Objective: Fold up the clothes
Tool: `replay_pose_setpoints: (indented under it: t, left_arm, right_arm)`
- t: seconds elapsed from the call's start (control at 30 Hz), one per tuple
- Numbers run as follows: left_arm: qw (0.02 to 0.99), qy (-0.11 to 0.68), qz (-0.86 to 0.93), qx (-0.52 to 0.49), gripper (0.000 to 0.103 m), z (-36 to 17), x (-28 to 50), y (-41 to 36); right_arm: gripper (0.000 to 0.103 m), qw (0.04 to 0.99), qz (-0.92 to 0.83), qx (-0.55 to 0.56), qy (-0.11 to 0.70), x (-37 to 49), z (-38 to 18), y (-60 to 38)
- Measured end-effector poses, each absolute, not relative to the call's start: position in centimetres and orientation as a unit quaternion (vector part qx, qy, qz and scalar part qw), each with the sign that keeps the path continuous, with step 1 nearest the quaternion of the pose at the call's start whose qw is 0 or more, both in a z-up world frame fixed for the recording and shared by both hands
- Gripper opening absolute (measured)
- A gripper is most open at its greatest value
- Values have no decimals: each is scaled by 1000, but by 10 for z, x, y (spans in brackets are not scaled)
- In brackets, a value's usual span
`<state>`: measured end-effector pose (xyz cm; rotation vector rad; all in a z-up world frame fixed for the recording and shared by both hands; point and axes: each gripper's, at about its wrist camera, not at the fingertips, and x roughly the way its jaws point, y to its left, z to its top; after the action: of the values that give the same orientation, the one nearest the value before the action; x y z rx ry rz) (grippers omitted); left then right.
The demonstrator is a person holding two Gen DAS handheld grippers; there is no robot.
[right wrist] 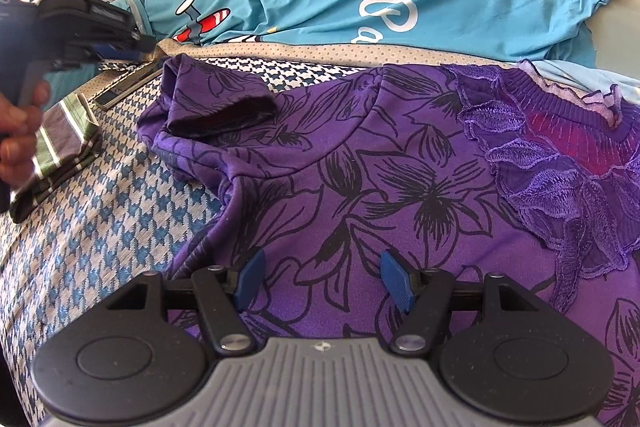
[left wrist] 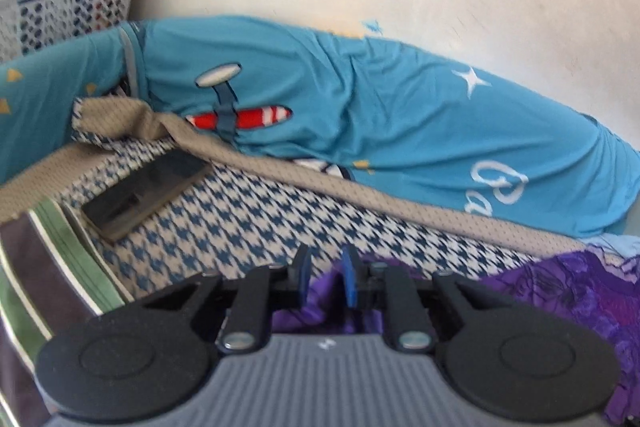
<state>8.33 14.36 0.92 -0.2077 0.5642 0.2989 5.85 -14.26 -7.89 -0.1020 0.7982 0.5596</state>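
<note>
Purple top [right wrist: 360,163] spread flat on the houndstooth cover [right wrist: 100,227], just before the right gripper [right wrist: 320,281]. Its long axis runs from lower left to upper right in the right wrist view; the ribbed neckline [right wrist: 560,99] points to the upper right, and one short sleeve [right wrist: 216,99] is folded inward at upper left. The fabric is violet with black outline flowers, and raised purple lace [right wrist: 560,179] spreads below the neck over a red patch.

Right gripper: blue pads [right wrist: 394,281] stand wide apart above the cloth, nothing between them.

Left gripper [left wrist: 325,279]: pads a narrow gap apart; purple cloth shows behind and below them, but whether they pinch it cannot be told. In the right wrist view it is held by a hand [right wrist: 18,139] at far left.

Blue shirt [left wrist: 360,115] lies along the wall behind, bearing a red-and-white striped plane [left wrist: 240,115], a white star [left wrist: 470,79] and white script of which only "Pa" [right wrist: 384,19] is readable.

A dark phone [left wrist: 144,195] rests on the cover beside a folded striped cloth [right wrist: 60,155]. A white basket [left wrist: 68,11] stands in the corner.
</note>
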Motion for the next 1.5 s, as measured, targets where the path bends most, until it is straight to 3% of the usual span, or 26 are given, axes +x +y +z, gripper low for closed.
replay_pose_setpoints:
  t: [0.17, 0.3, 0.57, 0.87, 0.93, 1.07, 1.17, 1.5]
  left_arm:
    - [933, 284, 162, -148, 17, 15, 72, 178]
    - [923, 311, 120, -192, 32, 3, 73, 183]
    - [918, 344, 49, -192, 50, -12, 89, 156]
    - [900, 381, 53, -205, 57, -33, 116, 141]
    - [898, 383, 54, -207, 55, -36, 120, 140]
    - [893, 388, 60, -221, 20, -43, 125, 143]
    - [897, 375, 55, -226, 10, -39, 122, 145]
    - [912, 321, 62, -248, 10, 9, 92, 179]
  right_arm:
    - [63, 890, 268, -28, 369, 58, -70, -143]
    - [63, 892, 269, -21, 363, 56, -64, -138]
    - [63, 888, 272, -27, 369, 55, -63, -126]
    - [63, 884, 276, -22, 378, 58, -71, -124]
    - [63, 883, 276, -18, 379, 59, -72, -125]
    - [63, 883, 276, -15, 381, 60, -73, -126]
    - [63, 886, 276, -14, 372, 60, -69, -126]
    - [63, 896, 311, 6, 316, 51, -48, -114]
